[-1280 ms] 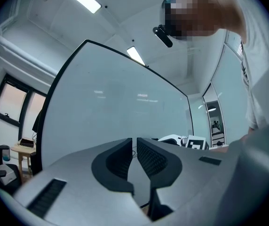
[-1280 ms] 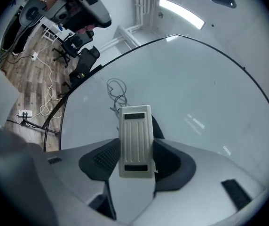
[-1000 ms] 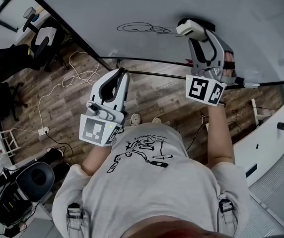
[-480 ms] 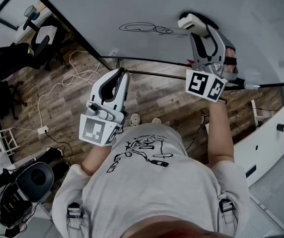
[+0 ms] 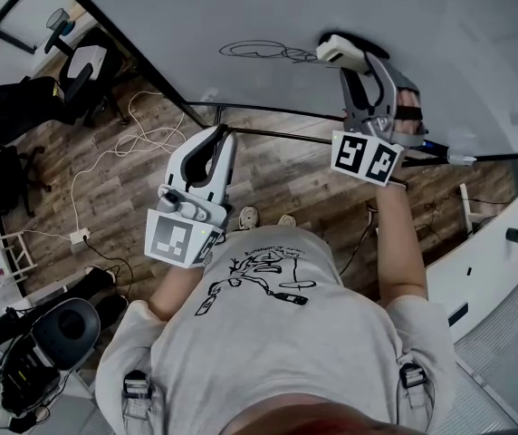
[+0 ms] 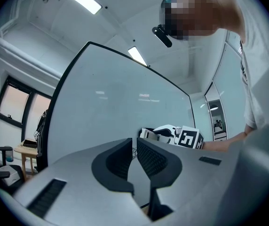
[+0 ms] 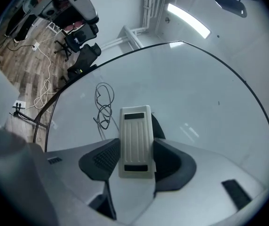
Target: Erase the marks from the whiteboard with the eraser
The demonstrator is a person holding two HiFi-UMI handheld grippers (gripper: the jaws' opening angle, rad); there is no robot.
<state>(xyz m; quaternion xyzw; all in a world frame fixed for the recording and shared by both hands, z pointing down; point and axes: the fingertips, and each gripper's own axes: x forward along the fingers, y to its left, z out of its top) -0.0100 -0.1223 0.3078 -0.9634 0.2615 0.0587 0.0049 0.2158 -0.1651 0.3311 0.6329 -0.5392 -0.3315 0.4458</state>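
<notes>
the right gripper (image 5: 351,54) holds the eraser (image 5: 342,51) up at the whiteboard (image 5: 241,7). in the right gripper view the jaws are clamped on the sides of the pale ribbed eraser (image 7: 135,131), which points at the whiteboard (image 7: 195,93); i cannot tell whether it touches the surface. the marks (image 7: 104,105), a looping black scribble, lie just to the eraser's left, and in the head view the marks (image 5: 263,51) end just beside it.

the left gripper (image 5: 215,139) hangs lower, well apart from the whiteboard, over the wood floor (image 5: 277,179). in the left gripper view its jaws stand nearly together, only a narrow slit between them and nothing in it, and the left gripper (image 6: 134,149) faces the whiteboard (image 6: 115,102).
</notes>
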